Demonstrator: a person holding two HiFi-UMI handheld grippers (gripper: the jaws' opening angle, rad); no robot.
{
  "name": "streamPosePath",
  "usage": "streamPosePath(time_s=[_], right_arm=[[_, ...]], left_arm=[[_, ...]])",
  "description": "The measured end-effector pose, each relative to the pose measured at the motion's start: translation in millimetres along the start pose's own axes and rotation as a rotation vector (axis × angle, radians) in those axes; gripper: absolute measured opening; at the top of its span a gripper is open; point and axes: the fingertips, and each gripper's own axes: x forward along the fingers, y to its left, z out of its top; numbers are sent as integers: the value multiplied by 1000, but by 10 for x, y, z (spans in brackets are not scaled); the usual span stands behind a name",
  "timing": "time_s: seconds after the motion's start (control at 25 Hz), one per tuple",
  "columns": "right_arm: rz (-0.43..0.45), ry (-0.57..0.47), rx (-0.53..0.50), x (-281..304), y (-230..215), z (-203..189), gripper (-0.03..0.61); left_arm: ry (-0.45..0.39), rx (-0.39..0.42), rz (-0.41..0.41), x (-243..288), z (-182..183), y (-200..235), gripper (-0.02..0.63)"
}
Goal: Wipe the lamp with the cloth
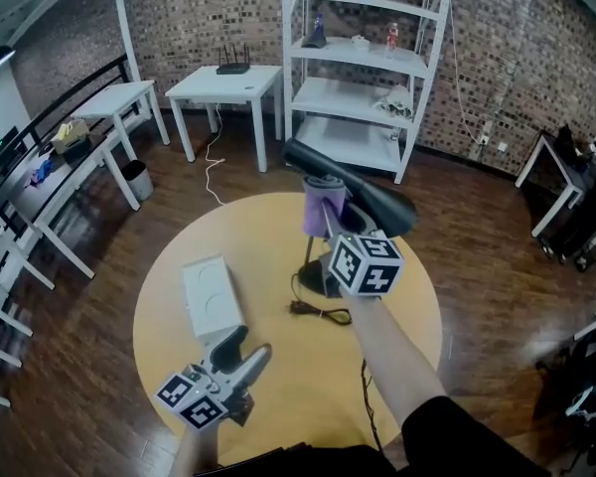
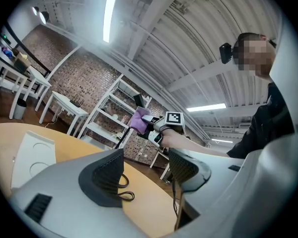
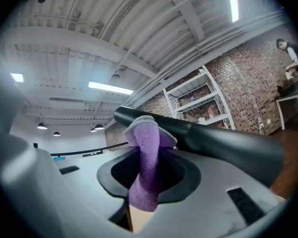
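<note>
Round wooden table [image 1: 278, 229] in front, and nearest us the left gripper [image 1: 248, 347] hovers low over it, jaws apart, nothing between them. Just beyond lies a white box [image 1: 212, 296]. Further out, the right gripper [image 1: 328, 217] pinches the purple cloth [image 3: 145, 172], pressed against the black lamp [image 1: 372, 199] head. White shelving [image 1: 363, 78] stands behind.

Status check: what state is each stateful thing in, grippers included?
right gripper: shut on purple cloth.
purple cloth: bunched, top against the lamp head.
lamp: standing on the round table, head tilted; on or off unclear.
left gripper: open, empty, above the table.
lamp cord: slack on the tabletop.
white box: flat on the table, untouched.
</note>
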Motion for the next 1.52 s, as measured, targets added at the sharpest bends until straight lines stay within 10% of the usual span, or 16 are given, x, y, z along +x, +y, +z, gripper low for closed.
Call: streamPosePath(time_s=[0.64,0.88,1.12,1.4,1.52], right_arm=[[-32,-3,412,-407,-513,-592,94],[-76,62,372,-527,-601,-895,94],[67,16,358,-425,-169,-546,94],[255,-100,-77,-68,729,348,94],[260,-18,-10,241,833,250,94]], left_arm=[[61,-3,-145,147,-259,-356,270],[70,-14,-135,123,-315,-317,270],[73,-29,-136,141,-357,-306,270],[50,-38,-113,85,-279,-247,270],[40,-43,-96,63,-290,-211,270]])
